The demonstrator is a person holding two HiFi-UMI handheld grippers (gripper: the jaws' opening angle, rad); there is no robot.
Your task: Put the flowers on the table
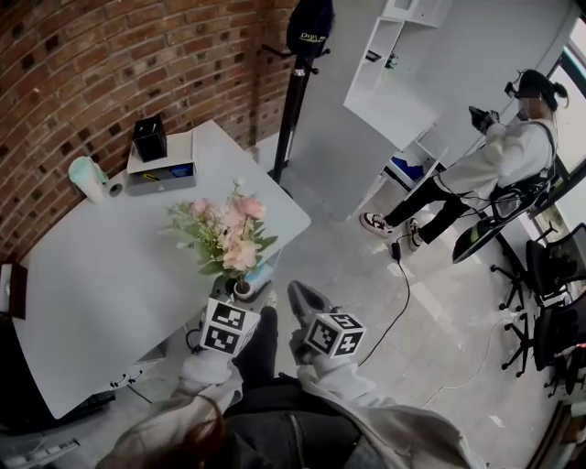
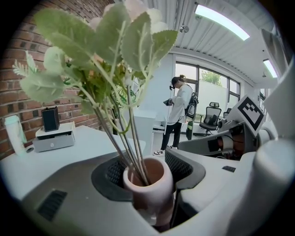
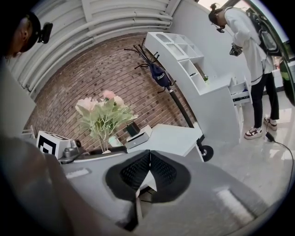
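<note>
While the left gripper [image 1: 240, 298] pinches a small pink vase [image 2: 148, 184] between its jaws, one pad on each side of the pot, the flowers [image 1: 229, 229] rise from it in a bunch of pink blooms and pale green leaves. In the head view the bunch hangs over the right-hand edge of the white tabletop [image 1: 110, 284], with the vase just at that edge; whether its base touches the surface cannot be told. The right gripper [image 1: 302, 298] sits just beside the left one, off the edge and over the floor, and its jaws are pressed together with nothing between them.

Along the tabletop's far edge, against the brick wall [image 1: 73, 64], stands a flat white drawer box [image 1: 161, 169] with a black box [image 1: 149, 138] on top of it. A pale mint container [image 1: 89, 179] stands near the far left corner. All three are well apart from the flowers.

Beyond the tabletop's far right corner a black coat stand [image 1: 291, 101] carries a dark cap [image 1: 310, 27]. A white shelf unit [image 1: 394, 64] stands further right. A person [image 1: 494, 165] in a white top, wearing a headset, is across the floor, near some black office chairs [image 1: 549, 275]. A black cable [image 1: 403, 293] trails over the floor between that person and the grippers.
</note>
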